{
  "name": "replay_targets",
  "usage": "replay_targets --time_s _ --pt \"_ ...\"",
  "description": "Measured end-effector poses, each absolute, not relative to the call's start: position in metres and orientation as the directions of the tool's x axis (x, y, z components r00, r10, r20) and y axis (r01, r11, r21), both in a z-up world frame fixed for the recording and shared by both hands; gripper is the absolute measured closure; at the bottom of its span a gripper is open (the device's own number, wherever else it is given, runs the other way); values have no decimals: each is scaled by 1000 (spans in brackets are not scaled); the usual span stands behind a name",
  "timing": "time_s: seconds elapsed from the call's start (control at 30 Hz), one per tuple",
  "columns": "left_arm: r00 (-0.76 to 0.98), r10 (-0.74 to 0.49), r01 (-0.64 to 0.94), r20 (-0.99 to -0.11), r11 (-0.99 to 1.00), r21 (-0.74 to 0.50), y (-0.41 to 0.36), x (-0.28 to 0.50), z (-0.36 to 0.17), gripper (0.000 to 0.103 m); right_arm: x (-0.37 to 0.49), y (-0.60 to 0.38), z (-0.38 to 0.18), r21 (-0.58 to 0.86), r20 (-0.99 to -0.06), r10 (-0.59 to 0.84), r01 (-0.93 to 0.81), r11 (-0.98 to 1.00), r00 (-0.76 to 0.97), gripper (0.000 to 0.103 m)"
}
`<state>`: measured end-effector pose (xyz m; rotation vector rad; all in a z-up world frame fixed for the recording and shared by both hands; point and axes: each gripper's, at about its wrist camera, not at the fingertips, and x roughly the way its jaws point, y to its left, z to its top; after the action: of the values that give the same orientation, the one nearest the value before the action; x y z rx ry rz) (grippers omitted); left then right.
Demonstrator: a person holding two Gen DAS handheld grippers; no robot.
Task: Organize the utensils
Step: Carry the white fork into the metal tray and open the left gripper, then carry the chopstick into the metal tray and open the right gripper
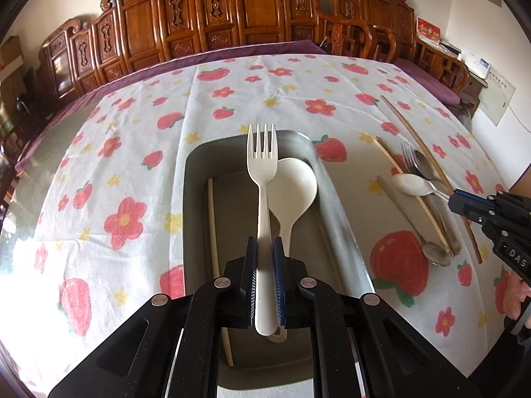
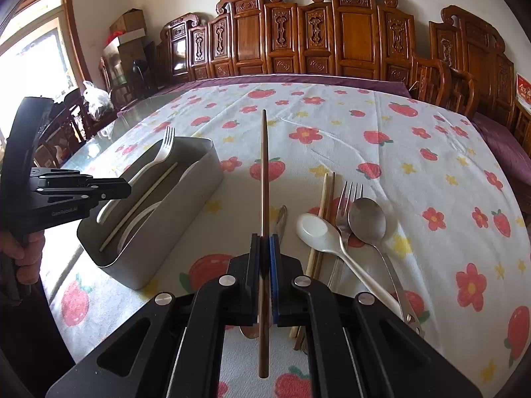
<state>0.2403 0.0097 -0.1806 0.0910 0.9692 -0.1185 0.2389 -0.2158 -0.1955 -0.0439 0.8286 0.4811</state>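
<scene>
Over grey bin [image 1: 199, 165], at left: left gripper [image 1: 264, 245] clamped on white plastic fork [image 1: 262, 165], held by lower handle, tines forward above bin holding white ladle [image 1: 292, 182] and pale chopstick [image 1: 212, 219]. Fork likely light, stiff, smooth; grip mid-handle to stop swivel. Centre: right gripper [image 2: 264, 242] pinching brown chopstick [image 2: 264, 165] near midpoint, above cloth. Thin, rigid, prone to pivot. Right: loose pile on tablecloth [image 2: 398, 126], white spoon [image 2: 318, 229], metal spoon [image 2: 366, 219], metal fork [image 2: 348, 199].
</scene>
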Motion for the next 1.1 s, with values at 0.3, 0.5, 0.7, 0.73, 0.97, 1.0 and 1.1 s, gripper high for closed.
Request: replay_targets --time_s 0.3,0.5,0.7,0.73,0.97,1.0,1.1 --pt "551 -59 145 -832 989 26 11 244 -192 90 242 -207 -201 147 -727 401 -444 884 557 97" --pt "574 -70 138 -816 990 12 16 241 -185 75 240 -202 -202 148 -731 405 -451 880 549 97" --pt "615 -72 146 -785 989 23 17 231 -172 58 233 -194 -200 155 -727 417 -463 873 545 97" --pt "622 -69 146 -780 989 29 18 230 -170 56 231 -191 -200 152 -727 418 -466 872 545 97" --pt "666 -65 117 -743 993 18 30 224 -156 29 218 -177 -194 148 -720 433 -489 860 543 97" --pt "673 -59 111 -737 994 22 32 223 -155 27 215 -175 -192 151 -716 438 -492 857 543 97" --pt "682 -41 86 -730 996 24 38 225 -152 24 209 -170 -187 160 -709 449 -496 853 543 97"
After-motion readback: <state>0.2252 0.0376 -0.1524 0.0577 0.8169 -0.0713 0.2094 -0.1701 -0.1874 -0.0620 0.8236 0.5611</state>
